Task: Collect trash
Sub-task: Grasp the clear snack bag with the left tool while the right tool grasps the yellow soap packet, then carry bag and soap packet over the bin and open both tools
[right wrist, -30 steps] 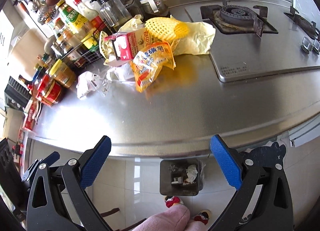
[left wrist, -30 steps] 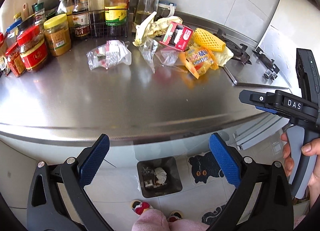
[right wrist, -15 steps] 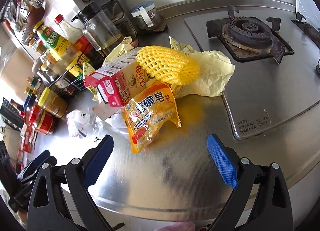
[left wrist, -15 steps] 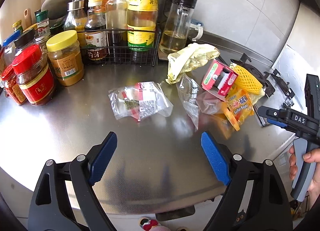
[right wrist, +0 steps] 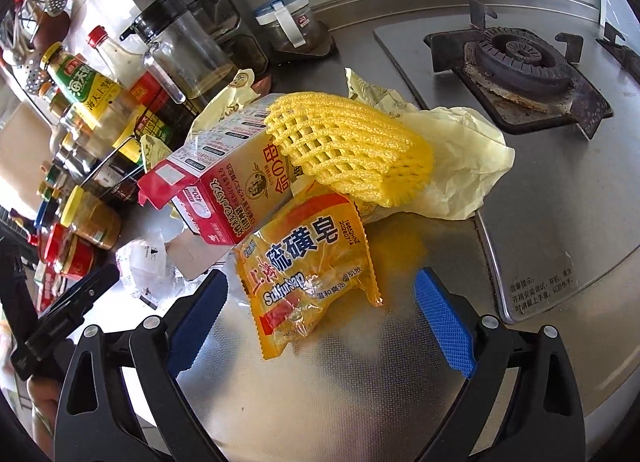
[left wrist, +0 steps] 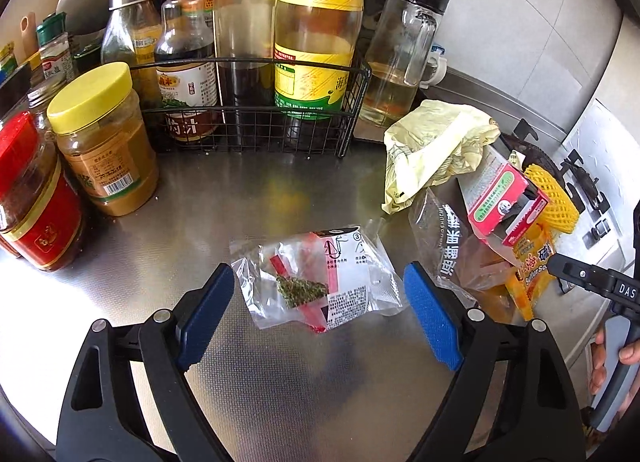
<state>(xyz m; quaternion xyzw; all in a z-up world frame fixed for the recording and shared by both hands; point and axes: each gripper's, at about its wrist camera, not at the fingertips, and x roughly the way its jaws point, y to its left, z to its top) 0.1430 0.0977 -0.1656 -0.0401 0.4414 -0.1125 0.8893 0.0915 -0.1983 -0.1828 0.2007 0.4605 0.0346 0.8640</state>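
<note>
The left gripper (left wrist: 320, 318) stood wide open, a clear plastic wrapper (left wrist: 320, 282) lying on the counter (left wrist: 280, 198) between its pads, untouched. The right gripper (right wrist: 320, 318), equally spread and empty, framed a yellow soap packet (right wrist: 308, 274).

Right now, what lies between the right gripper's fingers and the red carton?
The yellow soap wrapper lies between the right gripper and the red carton, seen in the right wrist view.
</note>
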